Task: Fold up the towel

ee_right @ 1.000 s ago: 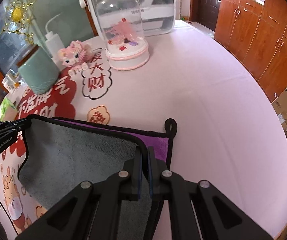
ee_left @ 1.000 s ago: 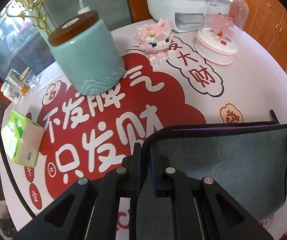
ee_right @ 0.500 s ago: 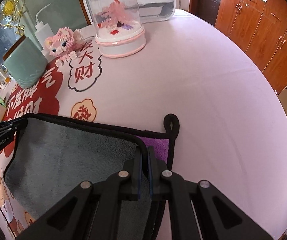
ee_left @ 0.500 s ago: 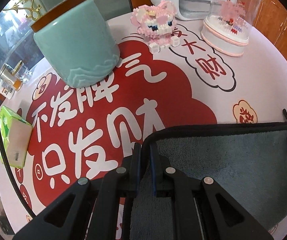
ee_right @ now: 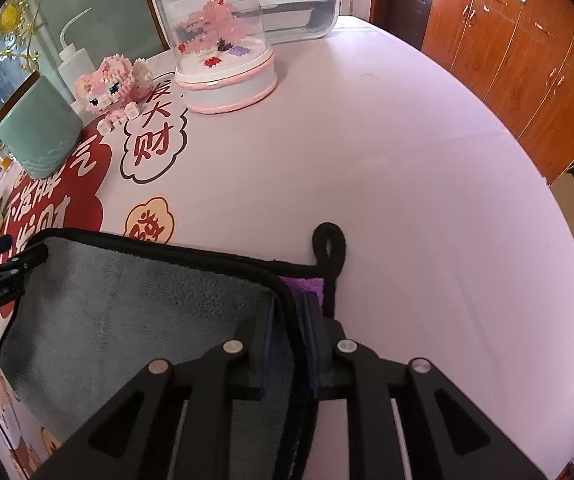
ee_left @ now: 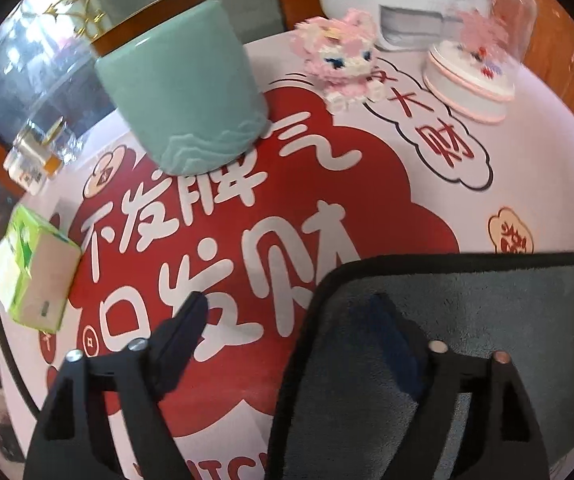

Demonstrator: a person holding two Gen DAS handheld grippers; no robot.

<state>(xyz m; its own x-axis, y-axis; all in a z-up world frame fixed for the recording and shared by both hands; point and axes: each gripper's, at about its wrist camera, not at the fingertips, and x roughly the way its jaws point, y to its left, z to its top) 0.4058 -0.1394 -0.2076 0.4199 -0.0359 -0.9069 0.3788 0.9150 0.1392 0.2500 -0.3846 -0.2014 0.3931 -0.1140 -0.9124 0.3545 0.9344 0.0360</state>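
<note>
Across the pink table (ee_right: 407, 152), your left hand-held gripper (ee_left: 287, 320) has just spread and released the grey towel (ee_right: 135, 312) beneath it, while your right hand-held gripper (ee_right: 290, 312) loosens around its folded-over corner.

1. Broad bare stretch of pink table (ee_right: 427, 184) to the right of the towel (ee_right: 135, 312), out to the far and right edge; open passage there.
2. Far left crowded: teal jar (ee_left: 183, 96) on the red print; pink block figure (ee_left: 337, 60) just right of it; domed display (ee_right: 223, 40) farther right; white appliance (ee_right: 299, 0) behind the dome.
3. Green tissue box (ee_left: 33, 276) at the left edge; small bottles (ee_left: 33, 156) beyond it.
4. Red-printed strip between jar and towel free of objects; passable.
5. Squeeze bottle (ee_right: 73, 56) behind the figure, near the far edge.
</note>
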